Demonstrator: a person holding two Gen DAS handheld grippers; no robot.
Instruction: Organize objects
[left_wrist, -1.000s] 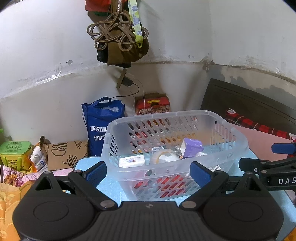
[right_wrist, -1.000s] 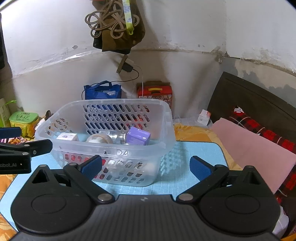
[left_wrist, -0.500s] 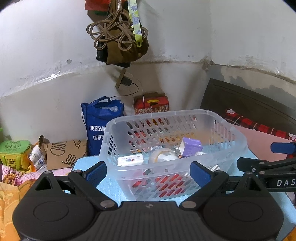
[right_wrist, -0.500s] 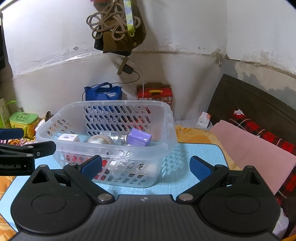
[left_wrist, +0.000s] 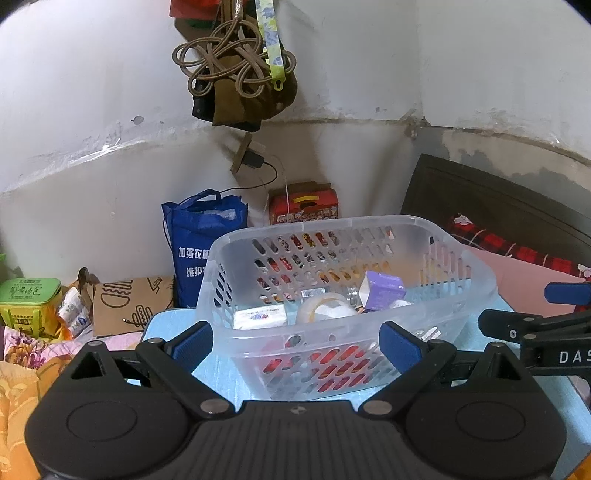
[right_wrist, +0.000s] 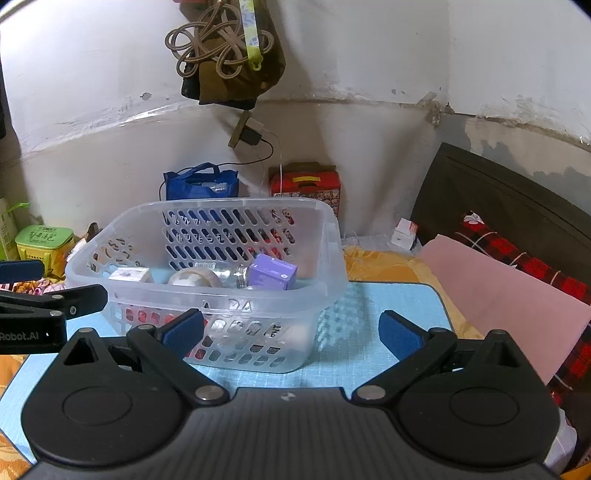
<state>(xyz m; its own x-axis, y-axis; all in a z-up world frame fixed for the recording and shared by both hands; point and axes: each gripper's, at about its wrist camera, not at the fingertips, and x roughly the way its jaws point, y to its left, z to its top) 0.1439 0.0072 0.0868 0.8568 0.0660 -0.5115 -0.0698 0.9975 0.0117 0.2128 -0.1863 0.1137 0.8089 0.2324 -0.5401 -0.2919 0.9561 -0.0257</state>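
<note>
blue bag (left_wrist: 201, 251) beside red box (left_wrist: 303, 201), green tin (left_wrist: 29, 304).

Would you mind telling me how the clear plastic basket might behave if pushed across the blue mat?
The clear plastic basket looks thin-walled and slotted, so its sides would probably flex. It holds only small items, such as the purple box, so it likely slides easily on the blue mat. The tape roll could shift.

Left gripper (left_wrist: 297, 343) and right gripper (right_wrist: 291, 330) are level, jaws spread wide, gripping nothing.
</note>
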